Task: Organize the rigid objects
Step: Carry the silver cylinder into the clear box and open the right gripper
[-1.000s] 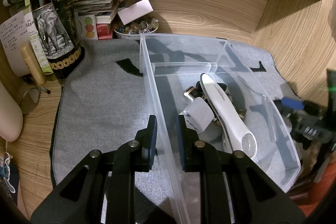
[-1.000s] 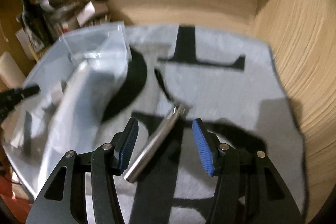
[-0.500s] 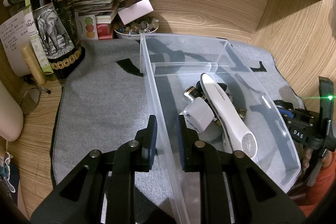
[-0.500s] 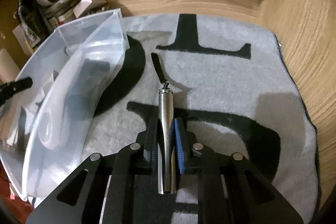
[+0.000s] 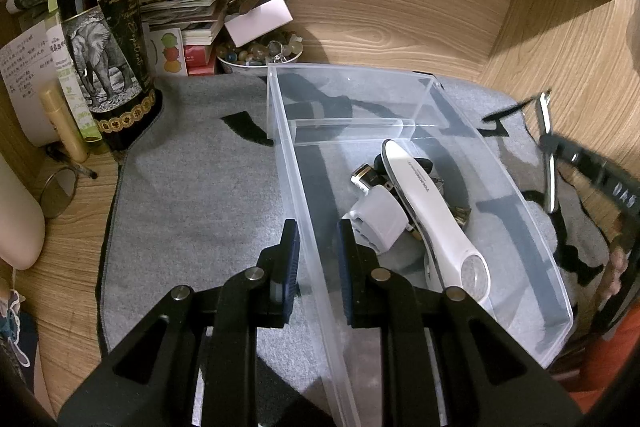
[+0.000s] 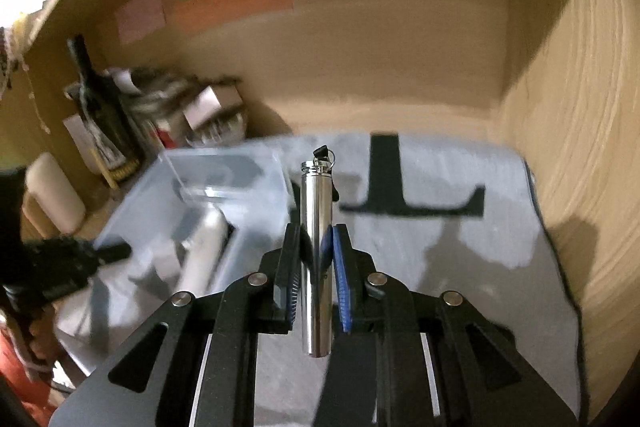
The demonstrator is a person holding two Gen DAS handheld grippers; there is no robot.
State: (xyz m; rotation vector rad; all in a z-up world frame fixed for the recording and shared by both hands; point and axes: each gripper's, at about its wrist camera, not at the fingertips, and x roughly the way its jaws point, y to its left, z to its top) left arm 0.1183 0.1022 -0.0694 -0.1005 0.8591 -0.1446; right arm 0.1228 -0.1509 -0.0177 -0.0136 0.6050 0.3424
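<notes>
left gripper [image 5: 314,255] clamps bin [image 5: 532,211] wall | right gripper [image 6: 316,259] grips tube [image 6: 317,251], only right view shows grip | mat [image 6: 460,251] open rightward

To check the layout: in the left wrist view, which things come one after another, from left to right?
Wine bottle → bowl of stones → clear plastic bin → metal cylinder held in the right gripper.

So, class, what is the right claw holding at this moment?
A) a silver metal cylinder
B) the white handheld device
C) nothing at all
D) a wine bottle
A: the right claw is shut on the silver metal cylinder, lifted above the grey mat.
</notes>
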